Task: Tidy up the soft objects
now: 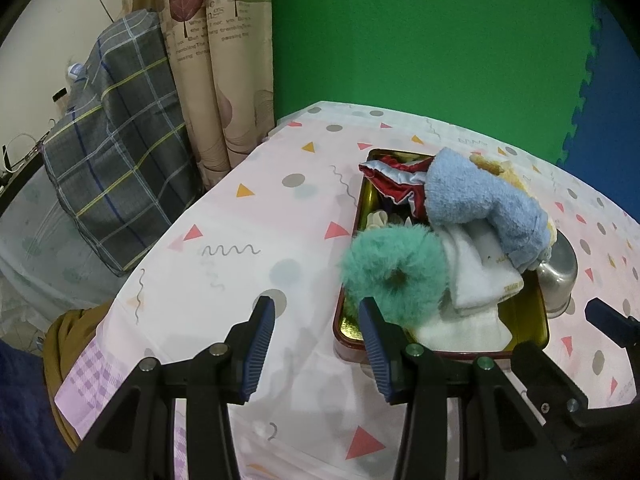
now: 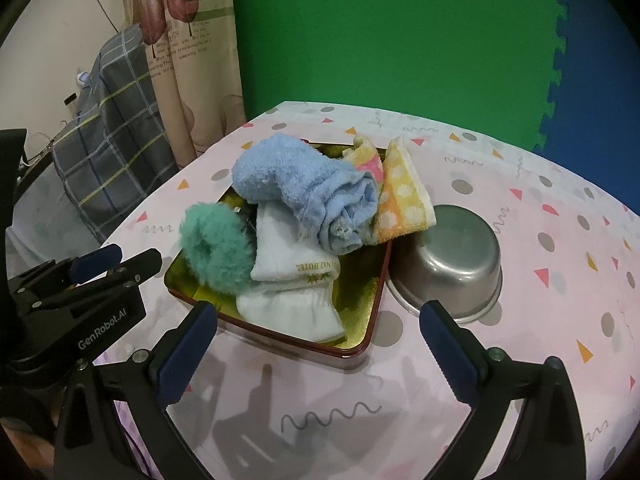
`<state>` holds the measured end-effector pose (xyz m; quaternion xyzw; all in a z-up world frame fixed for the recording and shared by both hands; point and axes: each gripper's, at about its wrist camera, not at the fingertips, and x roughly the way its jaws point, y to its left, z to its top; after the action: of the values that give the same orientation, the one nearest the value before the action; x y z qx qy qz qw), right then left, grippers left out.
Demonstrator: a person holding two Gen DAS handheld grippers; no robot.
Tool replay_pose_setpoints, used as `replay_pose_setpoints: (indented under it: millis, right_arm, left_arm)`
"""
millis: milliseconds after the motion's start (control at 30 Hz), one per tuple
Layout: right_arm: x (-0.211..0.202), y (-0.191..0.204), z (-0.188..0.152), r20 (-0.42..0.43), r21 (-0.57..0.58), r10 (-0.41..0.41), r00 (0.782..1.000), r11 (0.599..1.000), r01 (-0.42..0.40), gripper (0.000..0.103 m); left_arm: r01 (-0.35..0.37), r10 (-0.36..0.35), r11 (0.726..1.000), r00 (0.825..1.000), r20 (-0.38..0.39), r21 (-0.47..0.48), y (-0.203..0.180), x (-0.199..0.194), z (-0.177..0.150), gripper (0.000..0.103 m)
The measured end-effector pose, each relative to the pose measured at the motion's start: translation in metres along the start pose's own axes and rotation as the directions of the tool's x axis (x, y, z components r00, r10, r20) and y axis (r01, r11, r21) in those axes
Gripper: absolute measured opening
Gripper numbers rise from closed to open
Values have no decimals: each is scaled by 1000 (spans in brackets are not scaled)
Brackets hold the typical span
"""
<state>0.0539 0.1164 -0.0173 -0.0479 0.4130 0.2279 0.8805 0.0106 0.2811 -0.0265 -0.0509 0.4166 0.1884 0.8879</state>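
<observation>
Left gripper (image 1: 316, 344): jaws spread apart, nothing between the ribbed blue pads; it hangs above the tablecloth with the tin just ahead and to its right.
Right gripper (image 2: 316, 348): jaws wide apart and empty, poised directly before the near edge of the tin.
Tin (image 2: 360, 350): shallow rectangular metal box, dark red outside, gold-lined inside; judged to be the collecting container, since every soft item lies in it or over it.
Teal scrunchie (image 1: 394, 276): fluffy ring, long-piled, resting over the tin's near left rim, just beyond the left gripper's right finger.
White socks (image 2: 296, 300): ribbed knit with gold hotel lettering, lying in the near half of the tin, closest to the right gripper.
Blue towel (image 2: 304, 188): terry cloth, loosely rolled, piled across the top of the heap, beyond the socks.
Yellow dotted cloth (image 2: 404, 196): terry, pink and orange bands, leaning against the far right rim and spilling past it.
Red satin cloth (image 1: 394, 184): glossy with pale trim, at the far end of the tin; seen from the left wrist only.
Steel bowl (image 2: 452, 256): smooth, upturned, standing just beside the tin's right side, ahead of the right gripper's right finger.
Tablecloth (image 1: 240, 240): pink, printed with triangles, dots and squiggles.
Judgement: sorting appears nearly complete; overhanging pieces may need tucking in.
</observation>
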Motion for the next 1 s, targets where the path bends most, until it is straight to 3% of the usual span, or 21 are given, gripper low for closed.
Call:
replay_pose_setpoints:
  millis: [1000]
  right_arm:
    - [6, 2, -6, -39, -12, -3, 999, 1000, 3, 101]
  left_arm:
    - [-1, 1, 1000, 1000, -1, 1, -1, 1, -1, 45]
